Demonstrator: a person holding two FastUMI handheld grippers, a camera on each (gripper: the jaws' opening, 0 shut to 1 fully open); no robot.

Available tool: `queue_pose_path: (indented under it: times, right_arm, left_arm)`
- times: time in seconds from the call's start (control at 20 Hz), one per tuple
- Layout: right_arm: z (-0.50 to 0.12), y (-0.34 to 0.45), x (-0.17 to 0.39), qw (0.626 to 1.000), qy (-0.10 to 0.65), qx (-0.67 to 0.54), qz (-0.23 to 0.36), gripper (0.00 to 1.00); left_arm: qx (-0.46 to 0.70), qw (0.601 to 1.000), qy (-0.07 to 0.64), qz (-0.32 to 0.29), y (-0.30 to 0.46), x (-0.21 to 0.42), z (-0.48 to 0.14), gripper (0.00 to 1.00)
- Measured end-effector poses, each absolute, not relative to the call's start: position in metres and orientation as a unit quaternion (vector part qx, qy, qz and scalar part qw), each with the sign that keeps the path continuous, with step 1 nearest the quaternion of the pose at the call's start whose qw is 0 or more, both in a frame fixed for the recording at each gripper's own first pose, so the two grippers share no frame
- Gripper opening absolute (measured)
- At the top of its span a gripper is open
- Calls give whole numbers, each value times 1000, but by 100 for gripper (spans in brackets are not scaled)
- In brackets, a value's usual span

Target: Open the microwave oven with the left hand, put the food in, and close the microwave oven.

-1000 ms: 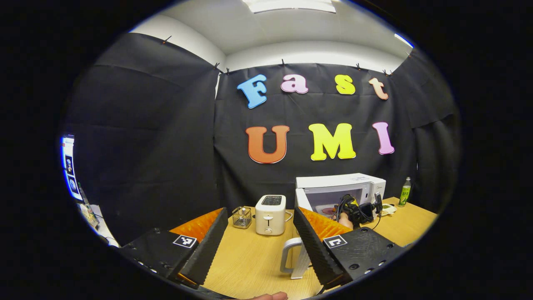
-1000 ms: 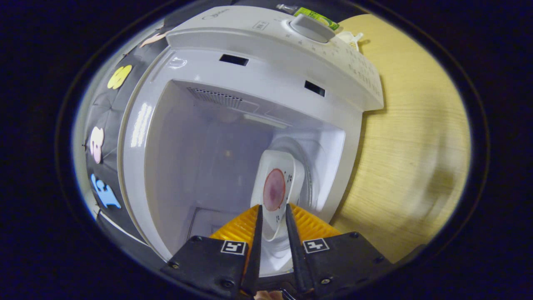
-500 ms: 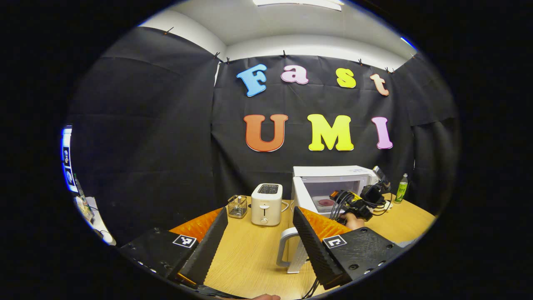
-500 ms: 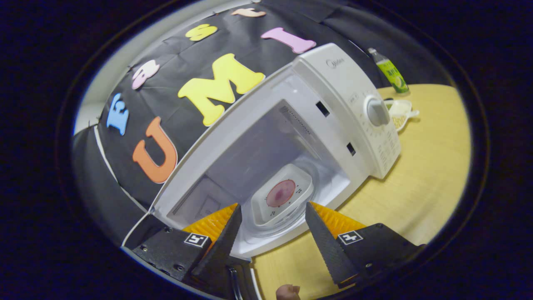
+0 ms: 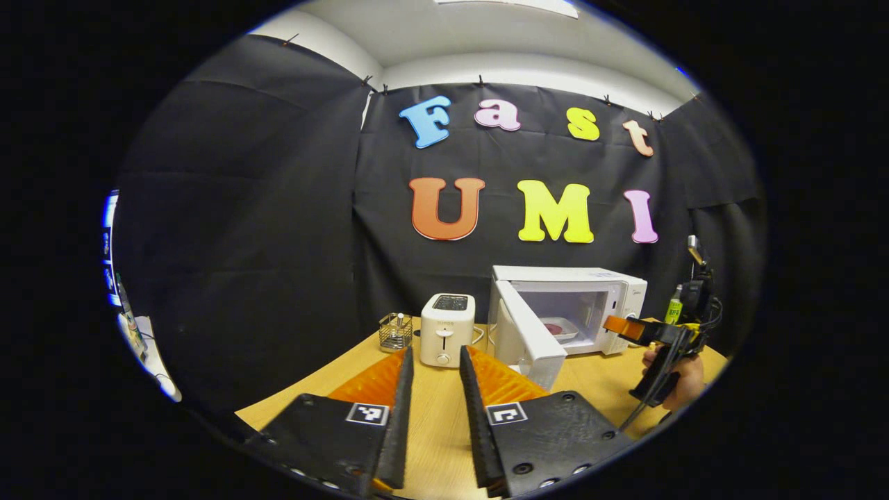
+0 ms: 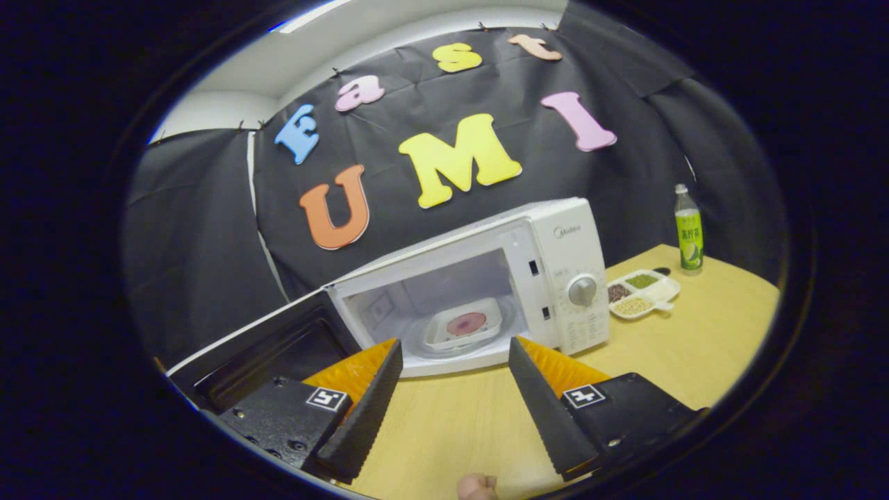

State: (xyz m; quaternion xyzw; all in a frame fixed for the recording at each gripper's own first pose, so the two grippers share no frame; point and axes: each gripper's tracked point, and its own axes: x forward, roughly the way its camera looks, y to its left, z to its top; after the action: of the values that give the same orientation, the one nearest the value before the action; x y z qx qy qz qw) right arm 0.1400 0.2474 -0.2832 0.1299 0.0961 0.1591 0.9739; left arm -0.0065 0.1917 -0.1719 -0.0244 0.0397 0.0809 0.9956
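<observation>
The white microwave [image 6: 555, 271] stands on the wooden table with its door [image 6: 264, 347] swung wide to the left. Inside, on the turntable, rests a white dish with a pink slice of food [image 6: 464, 326]. My right gripper [image 6: 455, 342] hangs open in front of the cavity, clear of the dish, with nothing between its fingers. In the left gripper view the microwave [image 5: 590, 298], its open door [image 5: 524, 340] and the dish [image 5: 555, 328] lie ahead to the right. My left gripper [image 5: 435, 351] is low over the table, fingers a narrow gap apart and holding nothing. A hand [image 5: 684, 378] holds the right gripper [image 5: 628, 328] beside the microwave.
A white toaster [image 5: 448, 328] and a small wire basket [image 5: 394, 332] stand left of the microwave. A green bottle [image 6: 689, 229] and a divided dish of beans [image 6: 642, 292] sit to its right. Bare wooden table [image 6: 694, 361] lies in front.
My right gripper let go of the dish inside the microwave, opened and drew back out. My left gripper's fingers have closed in to a narrow gap.
</observation>
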Motion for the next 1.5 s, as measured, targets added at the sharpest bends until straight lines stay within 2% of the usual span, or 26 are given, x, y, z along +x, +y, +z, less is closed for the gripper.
queue_pose_path:
  times: [0.05, 0.1, 0.25, 0.35, 0.4, 0.55, 0.6, 0.65, 0.8, 0.85, 1.1, 1.3, 1.5]
  right_arm:
    - [-270, 235, 133, 976, 84, 117, 162, 98]
    - [-256, 222, 124, 978, 70, 108, 165, 98]
    - [-224, 181, 103, 985, 34, 74, 155, 98]
    - [-206, 161, 92, 987, 19, 53, 152, 99]
    - [-197, 153, 87, 987, 12, 43, 153, 90]
    - [-171, 129, 76, 989, -7, 25, 144, 90]
    - [-165, 123, 71, 989, -10, 25, 143, 99]
    - [-163, 119, 69, 989, -10, 24, 147, 91]
    - [-159, 106, 70, 989, -2, 25, 149, 90]
    - [-156, 102, 71, 989, -2, 26, 149, 99]
    - [-145, 80, 73, 988, -17, 38, 146, 99]
    - [-137, 62, 73, 990, -36, 38, 135, 99]
    - [-142, 48, 77, 991, -28, 40, 126, 99]
  left_arm:
    - [-37, 996, 45, 73, 190, -2, -177, 23]
    - [-51, 996, 50, 61, 186, -2, -184, 1]
    - [-53, 996, 56, 39, 184, -12, -189, 3]
    - [-31, 998, 61, 10, 170, 4, -198, 0]
    - [-18, 998, 67, -1, 168, 14, -202, 0]
    - [-12, 996, 76, -36, 150, 25, -216, 0]
    - [-11, 997, 73, -32, 149, 29, -215, 0]
    - [-9, 997, 73, -36, 146, 32, -215, 0]
    - [-14, 995, 70, -72, 116, 33, -216, 0]
    - [-14, 994, 68, -84, 106, 36, -217, 0]
    - [25, 987, 70, -145, 50, 57, -238, 0]
    - [85, 964, 64, -245, -4, 79, -259, 0]
    - [37, 956, 51, -286, -36, 110, -258, 0]
